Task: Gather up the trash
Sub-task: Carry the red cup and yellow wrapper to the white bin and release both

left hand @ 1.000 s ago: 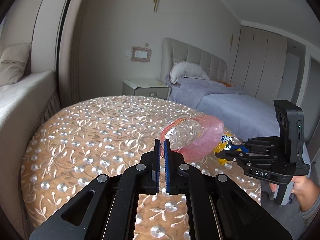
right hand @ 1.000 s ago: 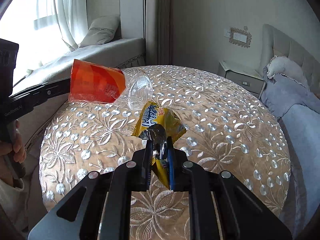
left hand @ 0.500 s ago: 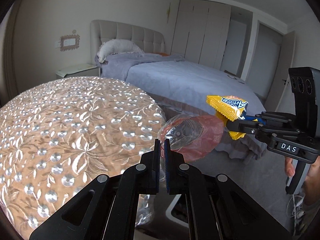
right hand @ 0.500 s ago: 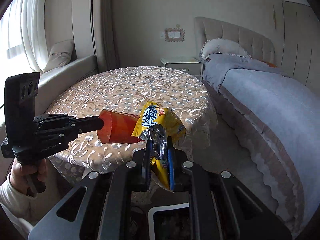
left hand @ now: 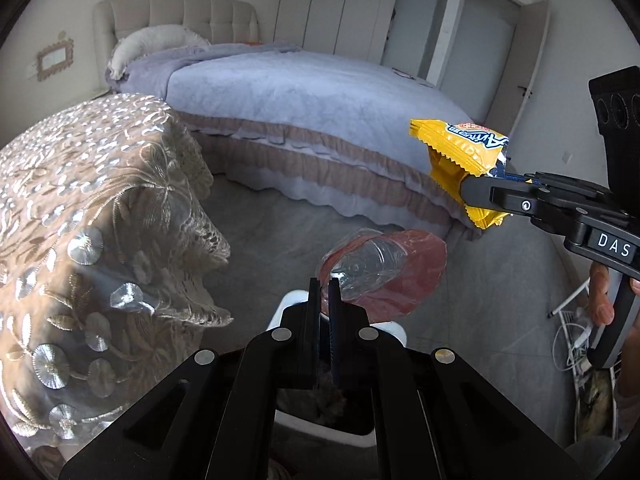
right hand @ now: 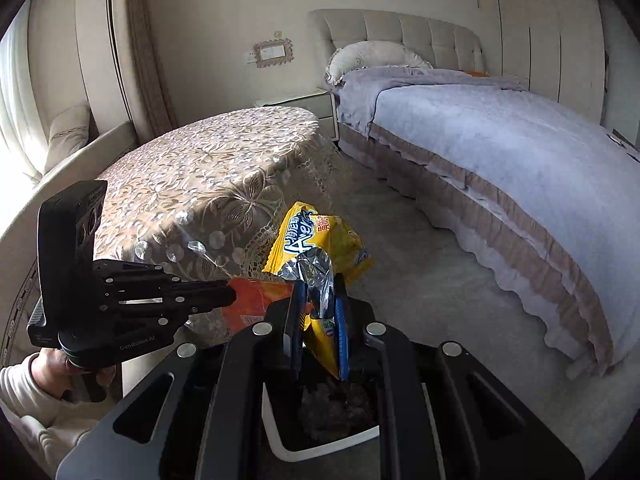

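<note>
My left gripper (left hand: 325,282) is shut on a crushed clear plastic bottle with an orange-red label (left hand: 384,270), held in the air above a white trash bin (left hand: 288,304). My right gripper (right hand: 320,284) is shut on a yellow snack wrapper (right hand: 316,236), also above the white bin (right hand: 280,436), which has dark trash inside. In the left wrist view the wrapper (left hand: 460,152) and right gripper (left hand: 472,190) are at the right. In the right wrist view the left gripper (right hand: 230,294) and the orange label (right hand: 256,300) are at the left.
A round table with an embroidered gold cloth (left hand: 80,200) stands left of the bin. A bed with a lavender cover (right hand: 500,152) lies to the right. Grey floor (left hand: 280,232) lies between them. White cables (left hand: 572,344) lie on the floor at the far right.
Both grippers have swung off the table and down over the white bin, each still holding its item. The bin has come into view beneath them.
</note>
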Available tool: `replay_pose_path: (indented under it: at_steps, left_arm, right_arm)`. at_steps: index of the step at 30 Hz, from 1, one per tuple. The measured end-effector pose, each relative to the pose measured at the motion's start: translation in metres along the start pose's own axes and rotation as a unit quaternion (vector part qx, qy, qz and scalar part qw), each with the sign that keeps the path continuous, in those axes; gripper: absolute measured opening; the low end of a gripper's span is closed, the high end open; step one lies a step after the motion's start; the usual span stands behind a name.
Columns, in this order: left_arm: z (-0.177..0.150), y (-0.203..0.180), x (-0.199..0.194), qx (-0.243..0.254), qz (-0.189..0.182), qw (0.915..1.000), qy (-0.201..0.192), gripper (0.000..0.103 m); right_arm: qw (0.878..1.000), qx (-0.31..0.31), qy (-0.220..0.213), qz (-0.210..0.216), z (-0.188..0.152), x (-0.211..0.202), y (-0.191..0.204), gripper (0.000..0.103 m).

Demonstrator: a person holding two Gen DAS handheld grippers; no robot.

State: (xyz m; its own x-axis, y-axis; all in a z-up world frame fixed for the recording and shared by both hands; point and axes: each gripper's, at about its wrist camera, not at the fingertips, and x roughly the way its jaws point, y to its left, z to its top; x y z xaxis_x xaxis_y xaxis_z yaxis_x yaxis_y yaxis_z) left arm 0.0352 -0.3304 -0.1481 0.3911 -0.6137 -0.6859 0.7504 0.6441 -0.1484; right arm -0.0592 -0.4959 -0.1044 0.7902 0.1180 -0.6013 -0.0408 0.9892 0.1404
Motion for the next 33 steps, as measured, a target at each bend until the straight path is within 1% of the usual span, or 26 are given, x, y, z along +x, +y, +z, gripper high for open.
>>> replay_pose_path:
  at_steps: [3,4,5,6,7,8,9,11,13,16,22,27,31,32,33]
  left_arm:
    - [-0.003,-0.006,0.014,0.006,-0.001,0.9998,0.021,0.004]
    - [-0.004,-0.007,0.019,0.004,0.001,0.9996,0.028,0.006]
    - [-0.005,-0.007,0.024,0.001,0.001,0.9993,0.036,0.014]
    - [-0.006,-0.007,0.029,-0.004,-0.003,0.9989,0.047,0.055]
    - [-0.007,-0.008,0.033,-0.007,-0.002,0.9983,0.058,0.084]
    - [-0.009,-0.009,0.036,-0.007,0.011,0.9983,0.057,0.097]
    - [-0.010,-0.009,0.039,-0.002,0.019,0.9980,0.060,0.098]
    - [-0.012,-0.013,0.042,0.006,0.021,0.9975,0.067,0.098]
    - [-0.012,-0.015,0.042,0.013,0.037,0.9971,0.065,0.098]
    - [-0.008,-0.015,0.035,0.025,0.054,0.9967,0.056,0.098]
    - [-0.002,-0.010,0.017,0.028,0.084,0.9956,0.031,0.098]
    - [-0.002,-0.004,0.010,0.017,0.091,0.9953,0.031,0.098]
    - [-0.002,0.002,0.004,0.010,0.097,0.9949,0.026,0.098]
    - [-0.002,0.004,0.003,0.006,0.097,0.9950,0.024,0.098]
    - [-0.002,0.006,0.002,0.003,0.097,0.9950,0.023,0.098]
  right_arm:
    - [1.000,0.010,0.009,0.007,-0.010,0.006,-0.009,0.015]
    - [1.000,0.013,0.012,0.009,-0.012,0.008,-0.011,0.015]
    - [1.000,0.014,0.015,0.010,-0.012,0.010,-0.012,0.015]
    - [1.000,0.016,0.017,0.010,-0.014,0.013,-0.014,0.015]
    - [1.000,0.018,0.019,0.011,-0.015,0.015,-0.016,0.015]
    - [1.000,0.020,0.021,0.011,-0.016,0.016,-0.019,0.015]
    - [0.999,0.022,0.022,0.013,-0.017,0.017,-0.021,0.015]
    - [0.999,0.026,0.026,0.015,-0.019,0.021,-0.023,0.015]
    - [0.999,0.025,0.030,0.016,-0.021,0.024,-0.023,0.015]
    - [0.999,0.023,0.035,0.023,-0.023,0.029,-0.021,0.015]
    - [0.998,0.024,0.051,0.039,-0.028,0.046,-0.015,0.015]
    - [0.996,0.010,0.076,0.041,-0.040,0.071,-0.006,0.015]
    - [0.995,-0.006,0.098,0.031,-0.051,0.091,0.000,0.016]
    - [0.994,-0.010,0.101,0.027,-0.053,0.095,0.002,0.019]
    - [0.994,-0.011,0.105,0.025,-0.055,0.098,0.003,0.027]
